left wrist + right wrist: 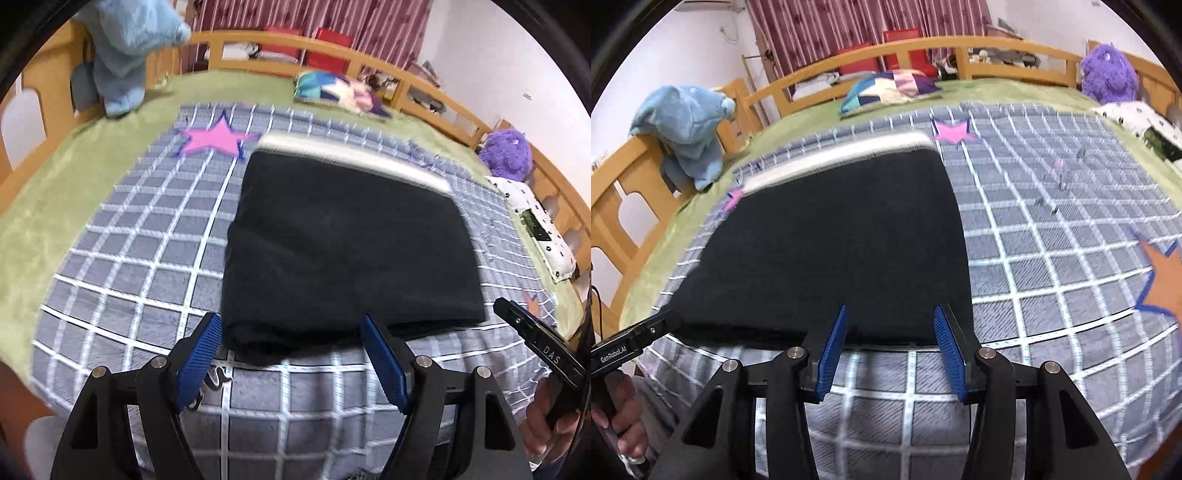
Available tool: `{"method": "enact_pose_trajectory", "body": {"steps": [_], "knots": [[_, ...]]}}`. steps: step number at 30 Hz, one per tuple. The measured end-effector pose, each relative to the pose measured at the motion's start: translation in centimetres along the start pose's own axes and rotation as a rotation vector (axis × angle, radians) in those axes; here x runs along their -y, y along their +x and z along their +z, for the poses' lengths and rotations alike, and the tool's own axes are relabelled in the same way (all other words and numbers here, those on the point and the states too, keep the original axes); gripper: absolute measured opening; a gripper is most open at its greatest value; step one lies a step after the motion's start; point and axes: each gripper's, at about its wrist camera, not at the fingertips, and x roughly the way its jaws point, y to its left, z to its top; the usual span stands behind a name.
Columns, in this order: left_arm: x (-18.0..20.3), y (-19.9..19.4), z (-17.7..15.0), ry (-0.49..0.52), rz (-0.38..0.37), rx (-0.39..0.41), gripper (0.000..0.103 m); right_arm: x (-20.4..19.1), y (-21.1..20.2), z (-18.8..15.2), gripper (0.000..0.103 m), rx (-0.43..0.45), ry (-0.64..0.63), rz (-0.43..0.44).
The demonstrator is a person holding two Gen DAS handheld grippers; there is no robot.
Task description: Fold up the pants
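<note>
Seemingly near the end of folding, the black pants (343, 243) lay doubled on the checked blanket (122, 258) while the left gripper (291, 358) and right gripper (890, 350) hovered open and empty at the near edge, leaving perhaps one more fold or a smoothing pass.

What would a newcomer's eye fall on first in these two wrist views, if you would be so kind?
First, the black folded pants, a neat dark rectangle with a pale waistband at the far edge, lying on the grey checked blanket. Next, the blue-padded left gripper and right gripper, both open and empty at the near edge of the pants. Then the pink star just beyond them and the purple plush toy at the bed's far corner.
</note>
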Motion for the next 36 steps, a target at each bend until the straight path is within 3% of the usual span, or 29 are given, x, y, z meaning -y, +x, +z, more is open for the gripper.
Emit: {"method": "enact_pose_trajectory", "body": {"steps": [2, 4, 9, 12, 17, 22, 36], "knots": [[1.2, -2.8, 0.2, 0.026, -0.001, 0.04, 0.077, -1.0, -2.4, 0.7, 0.05, 0.026, -0.032, -0.039], [2.7, -6.0, 0.3, 0.068, 0.031, 0.089, 0.077, -1.7, -5.1, 1.0, 0.06, 0.059, -0.051, -0.071], [4.9, -11.9, -0.3, 0.116, 0.072, 0.164, 0.085, -1.8, -11.6, 0.6, 0.073, 0.129, -0.026, -0.064], [5.5, -14.3, -0.8, 0.123, 0.094, 0.183, 0.089, -1.8, -14.5, 0.4, 0.075, 0.138, -0.037, -0.093], [6.1, -16.7, -1.8, 0.119, 0.086, 0.184, 0.09, -1.3, -18.3, -0.6, 0.097, 0.189, -0.027, -0.101], [7.0, -17.6, -2.1, 0.13, 0.092, 0.185, 0.091, -1.6, -20.2, -1.4, 0.099, 0.206, -0.057, -0.161], [8.4, -18.8, -2.7, 0.143, 0.079, 0.213, 0.091, -1.3, -21.8, -1.9, 0.099, 0.208, -0.036, -0.171]]}}
